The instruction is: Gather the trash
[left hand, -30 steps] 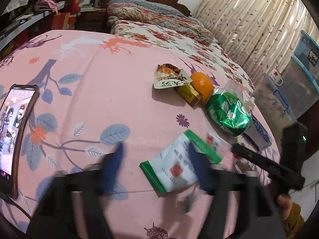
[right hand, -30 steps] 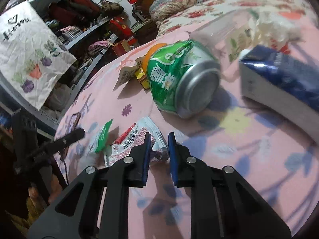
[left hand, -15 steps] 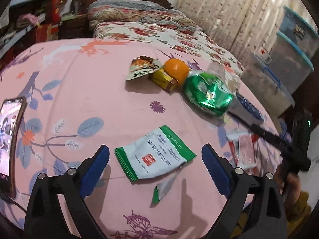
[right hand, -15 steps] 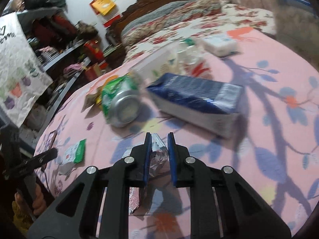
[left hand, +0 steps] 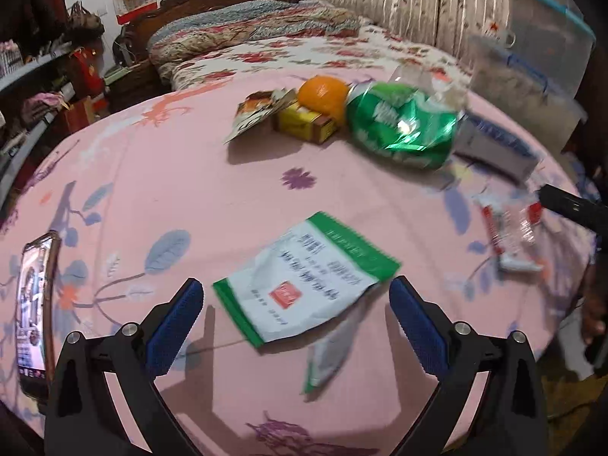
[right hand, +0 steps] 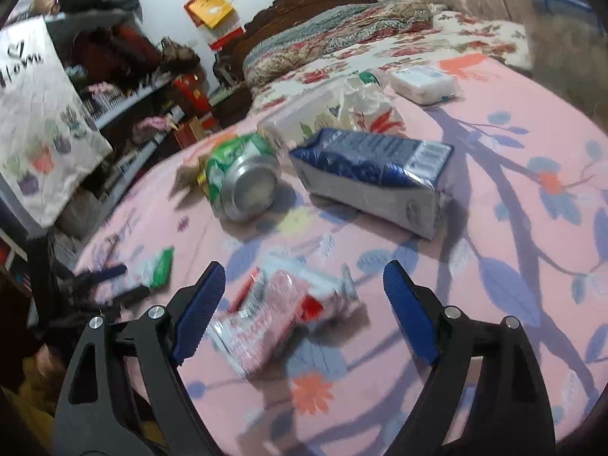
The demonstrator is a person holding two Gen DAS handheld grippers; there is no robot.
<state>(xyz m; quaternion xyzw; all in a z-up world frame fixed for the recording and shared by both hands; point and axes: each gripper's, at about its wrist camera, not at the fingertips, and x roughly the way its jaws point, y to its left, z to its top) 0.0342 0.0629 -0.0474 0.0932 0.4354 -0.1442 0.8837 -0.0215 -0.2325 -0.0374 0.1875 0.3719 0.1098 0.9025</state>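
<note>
A green-and-white packet (left hand: 304,281) lies flat on the pink floral cloth (left hand: 190,174). My left gripper (left hand: 294,285) stands open, its blue pads on either side of the packet's near end and clear of it. A small torn green strip (left hand: 326,357) lies just below. A red-and-white wrapper (right hand: 281,311) lies crumpled on the cloth between the fingers of my right gripper (right hand: 304,266), whose jaws are opening and no longer touch it. The same wrapper (left hand: 509,231) shows at the right of the left wrist view.
A dented green can (right hand: 239,182), a blue carton (right hand: 372,174), a clear bag (right hand: 342,114) and a tissue pack (right hand: 421,83) lie further back. An orange (left hand: 323,93), a yellow box (left hand: 304,121) and a torn snack wrapper (left hand: 258,114) sit together. A phone (left hand: 36,311) lies left.
My right gripper carried the red-and-white wrapper away from the can toward the cloth's near edge, then opened and let it go. My left gripper opened wider, rolled and closed in on the green-and-white packet.
</note>
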